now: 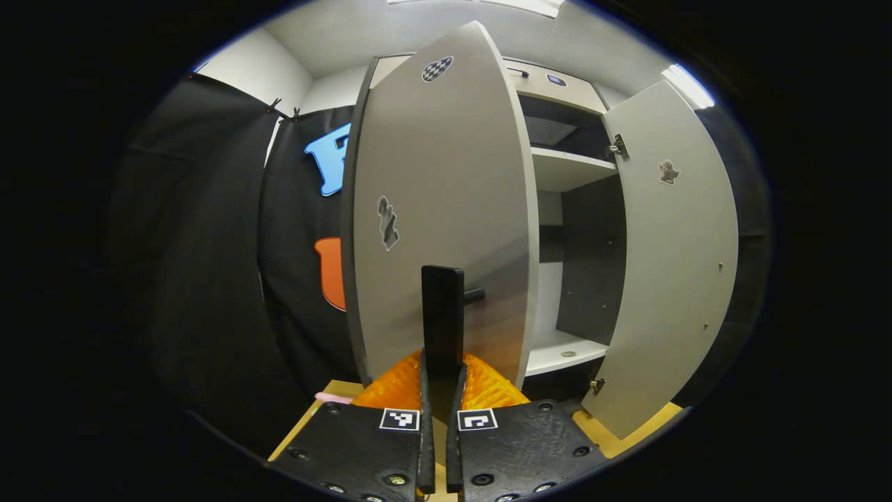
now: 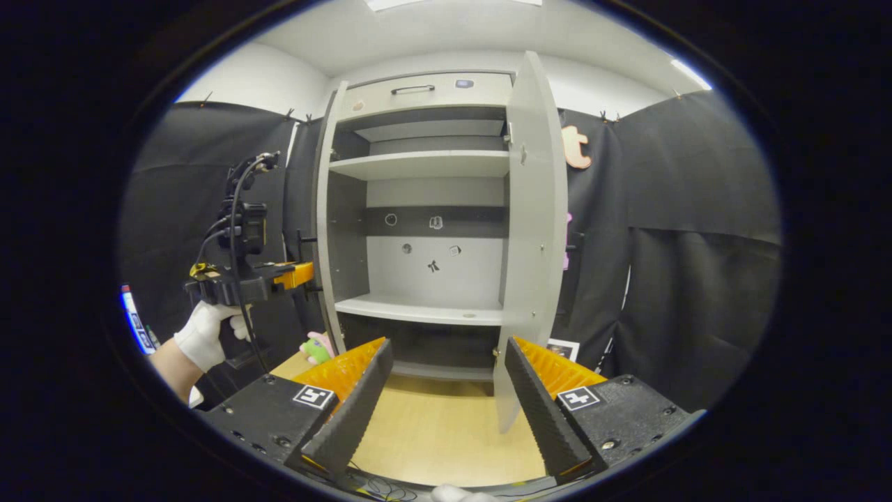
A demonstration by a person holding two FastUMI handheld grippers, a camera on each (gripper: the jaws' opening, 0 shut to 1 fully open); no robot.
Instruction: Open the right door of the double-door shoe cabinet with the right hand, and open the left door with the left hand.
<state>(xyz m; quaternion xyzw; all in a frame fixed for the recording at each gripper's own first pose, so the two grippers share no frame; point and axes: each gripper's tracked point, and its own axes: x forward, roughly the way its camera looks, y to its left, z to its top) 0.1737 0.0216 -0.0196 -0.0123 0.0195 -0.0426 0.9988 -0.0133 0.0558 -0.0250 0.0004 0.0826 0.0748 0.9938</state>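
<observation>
We see the shoe cabinet (image 2: 425,230) standing on a wooden floor (image 2: 432,432) with both doors swung outward. In the left gripper view, the left gripper (image 1: 439,380) has its 2 fingers pressed together on the dark bar handle (image 1: 442,317) of the left door (image 1: 435,209), which stands at a wide angle and hides the left half of the interior. The right door (image 1: 672,258) is open past the shelf (image 1: 568,167) edges, its hinges exposed. In the right gripper view, the right gripper (image 2: 449,397) is spread wide, holds nothing, and hovers in front of the open cabinet, apart from the right door's edge. The gloved hand (image 2: 202,335) holding the left gripper appears at the far left, beside the left door.

We judge the task nearly finished, so the remaining hazards concern release and overtravel:

1. If the left door is pulled further, it may strain its hinges or strike the black cloth (image 1: 209,279) behind it.
2. If the fingers part while the arm is under tension, the handle may snag, or the door may rebound toward closure.
3. The right door's lower corner stands near the right gripper's fingers; a forward drift could knock it.
4. A small pink-and-green toy (image 2: 317,346) lies near the cabinet base, where the left door could sweep it.
</observation>
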